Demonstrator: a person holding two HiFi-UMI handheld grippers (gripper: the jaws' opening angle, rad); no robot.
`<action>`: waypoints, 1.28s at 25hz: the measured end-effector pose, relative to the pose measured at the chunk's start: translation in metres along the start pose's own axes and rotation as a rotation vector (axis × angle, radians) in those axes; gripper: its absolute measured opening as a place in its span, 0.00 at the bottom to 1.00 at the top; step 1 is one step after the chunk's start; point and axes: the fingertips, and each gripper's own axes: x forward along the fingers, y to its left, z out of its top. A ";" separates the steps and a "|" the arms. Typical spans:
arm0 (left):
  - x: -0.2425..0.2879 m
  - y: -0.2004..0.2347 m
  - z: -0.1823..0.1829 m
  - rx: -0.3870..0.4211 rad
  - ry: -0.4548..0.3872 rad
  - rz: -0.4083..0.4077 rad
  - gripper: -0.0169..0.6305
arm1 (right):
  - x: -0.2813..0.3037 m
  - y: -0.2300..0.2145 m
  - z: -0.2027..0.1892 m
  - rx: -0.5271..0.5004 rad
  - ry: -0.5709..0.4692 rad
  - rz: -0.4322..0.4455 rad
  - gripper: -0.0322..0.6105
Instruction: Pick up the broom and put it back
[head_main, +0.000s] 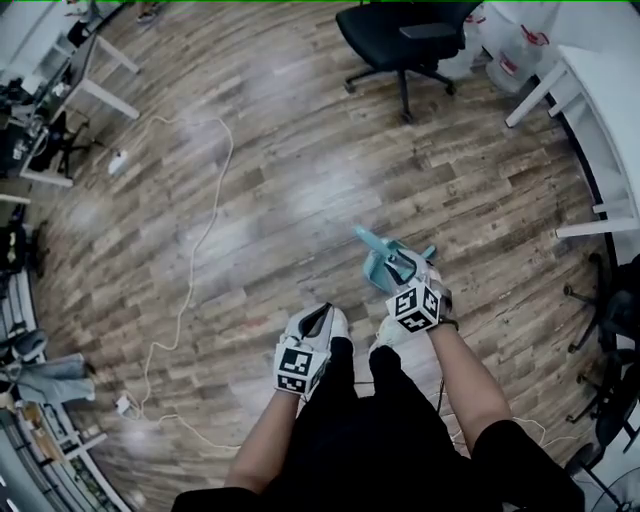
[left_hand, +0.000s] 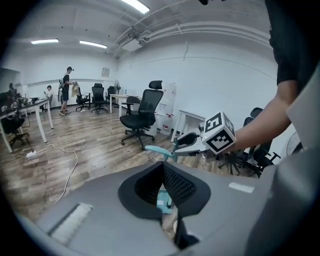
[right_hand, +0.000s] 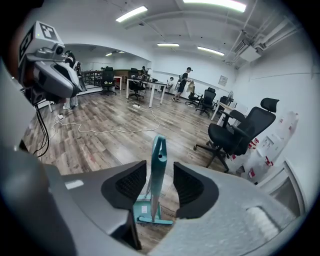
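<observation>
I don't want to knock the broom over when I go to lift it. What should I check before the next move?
1. Broom handle is between the jaws of the right gripper: ok.
2. Right jaws closed on the handle: not ok. They stand apart and do not press on it.
3. Broom is upright, with the broom head on the floor: ok.
4. Left gripper is out of the way: ok. Its jaws are together and empty, and it sits beside the right one.
5. Cable is clear of the broom: ok. It lies well off to the side.
6. The spot where the broom goes back: cannot tell.
</observation>
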 end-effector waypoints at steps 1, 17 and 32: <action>-0.001 0.000 0.000 -0.001 0.003 0.001 0.05 | -0.001 -0.001 0.000 0.008 -0.003 0.000 0.32; -0.005 0.021 0.062 0.080 -0.130 0.042 0.05 | -0.086 -0.013 0.065 0.237 -0.200 -0.024 0.33; -0.019 0.001 0.153 0.224 -0.298 -0.031 0.05 | -0.186 -0.034 0.112 0.268 -0.425 -0.247 0.05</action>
